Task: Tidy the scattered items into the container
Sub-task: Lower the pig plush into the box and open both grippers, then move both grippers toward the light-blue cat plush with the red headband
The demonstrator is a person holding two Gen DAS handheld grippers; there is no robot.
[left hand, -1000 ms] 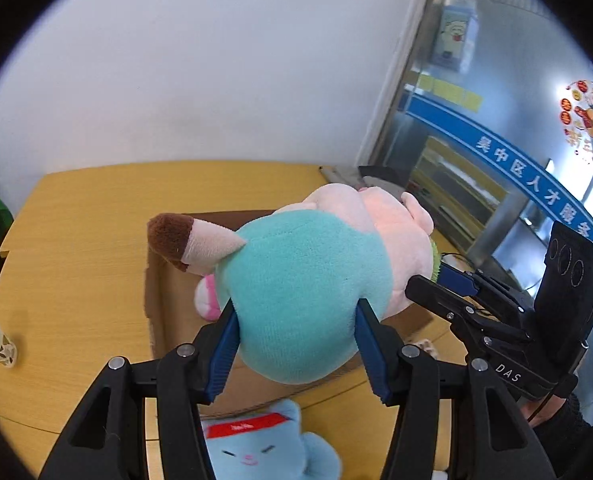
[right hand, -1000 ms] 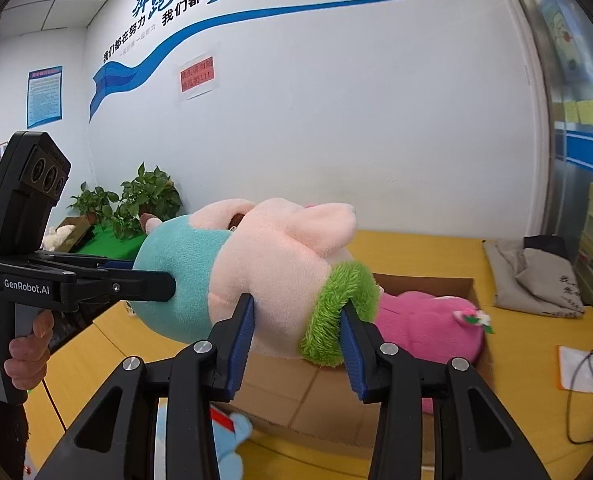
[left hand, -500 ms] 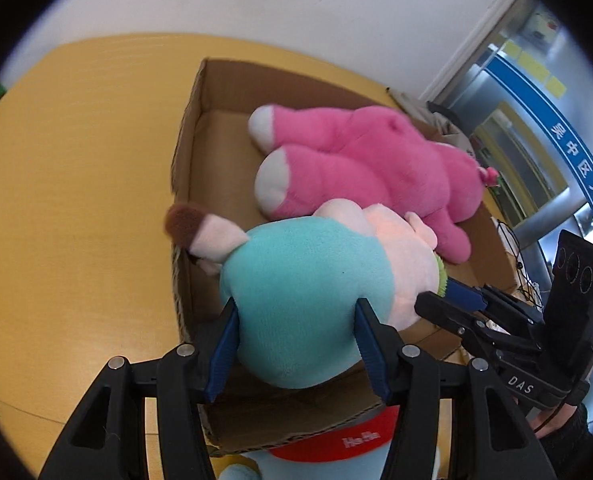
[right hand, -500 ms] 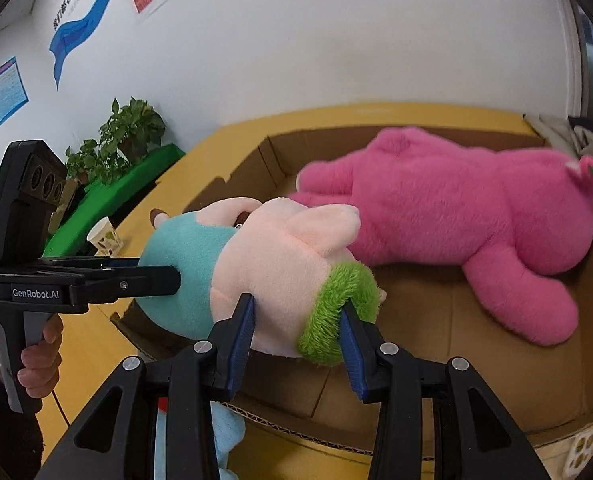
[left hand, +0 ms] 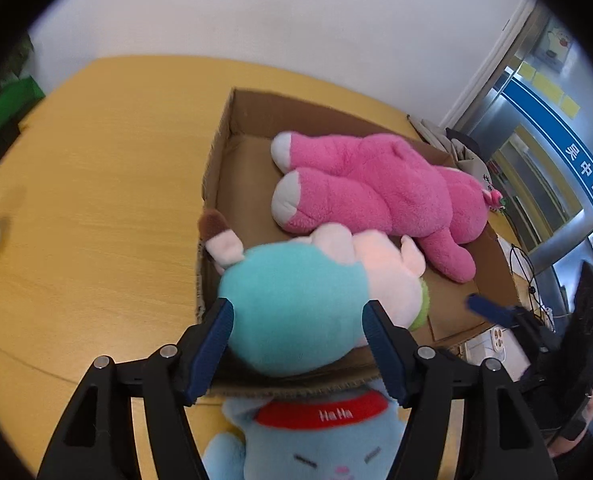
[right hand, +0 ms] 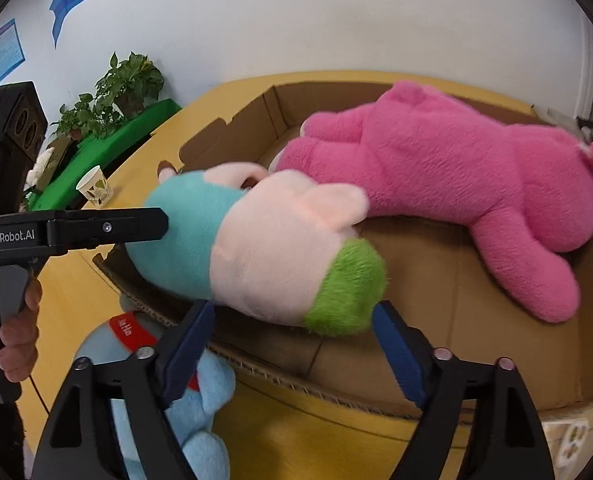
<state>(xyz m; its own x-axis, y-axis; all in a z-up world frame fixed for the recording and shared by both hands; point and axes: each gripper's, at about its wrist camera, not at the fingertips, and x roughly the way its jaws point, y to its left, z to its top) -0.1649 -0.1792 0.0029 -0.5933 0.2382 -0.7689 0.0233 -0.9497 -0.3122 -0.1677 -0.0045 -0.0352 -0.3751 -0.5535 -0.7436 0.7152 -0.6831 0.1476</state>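
A soft toy pig (left hand: pixel 316 296) with a teal body, pink head and green collar lies over the near edge of the cardboard box (left hand: pixel 232 152), in the middle of both views. The left gripper (left hand: pixel 296 344) has its blue fingers (left hand: pixel 212 344) on each side of the teal body, and they are opening. They sit right at the fur, so I cannot tell if they still press it. The right gripper (right hand: pixel 292 348) is opening too. Its fingers (right hand: pixel 396 348) stand wide and clear of the green collar, so the pig is let go on that side. A big pink plush bear (right hand: pixel 456 184) lies inside the box, just behind the pig. A light blue plush toy (left hand: pixel 320 436) with a red band lies on the yellow tabletop (left hand: pixel 96 200) at the bottom of the frame, outside the box. A paper cup (right hand: pixel 94 190) stands at the left.
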